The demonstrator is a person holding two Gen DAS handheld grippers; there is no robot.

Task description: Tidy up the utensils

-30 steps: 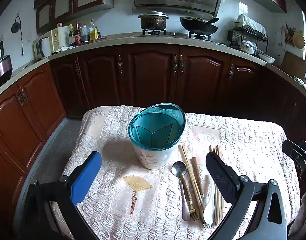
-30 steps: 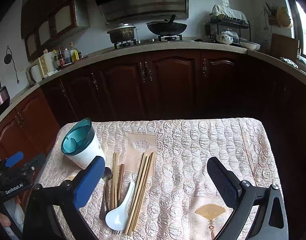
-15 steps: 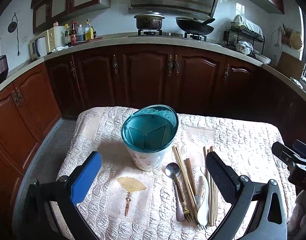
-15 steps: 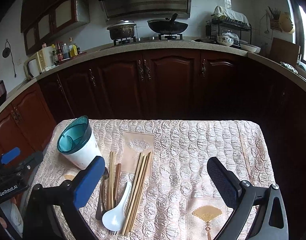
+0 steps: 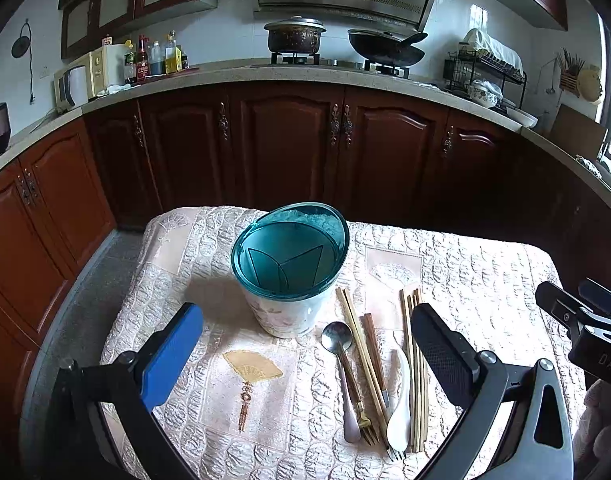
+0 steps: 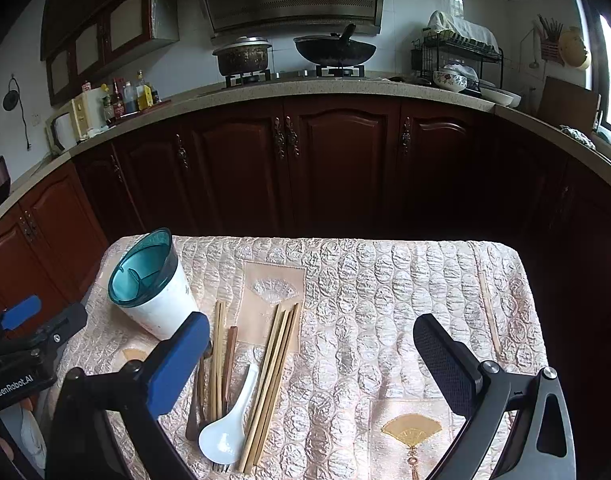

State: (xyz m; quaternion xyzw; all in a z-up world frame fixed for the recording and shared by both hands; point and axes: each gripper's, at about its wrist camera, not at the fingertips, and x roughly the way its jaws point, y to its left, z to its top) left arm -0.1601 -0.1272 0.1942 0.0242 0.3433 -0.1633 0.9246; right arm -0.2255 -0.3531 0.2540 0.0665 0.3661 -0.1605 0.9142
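A white utensil holder with a teal divided rim (image 5: 291, 268) stands on the table, also in the right wrist view (image 6: 151, 286). Beside it lie a metal spoon (image 5: 339, 354), a fork (image 5: 369, 426), a white ceramic spoon (image 6: 227, 426), light chopsticks (image 6: 271, 376) and brown chopsticks (image 6: 228, 354). My left gripper (image 5: 305, 352) is open and empty, hovering in front of the holder. My right gripper (image 6: 311, 360) is open and empty above the cloth, right of the utensils.
The table carries a quilted pink cloth with fan motifs (image 6: 385, 300). Dark wood cabinets (image 5: 289, 148) and a counter with a pot (image 5: 295, 36) and a wok (image 5: 385, 50) stand behind. The floor (image 5: 81, 304) drops off at the left table edge.
Both grippers have drawn back and up a little, so the holder and utensils sit slightly farther and lower in view. Both stay open. Nothing on the table has moved.
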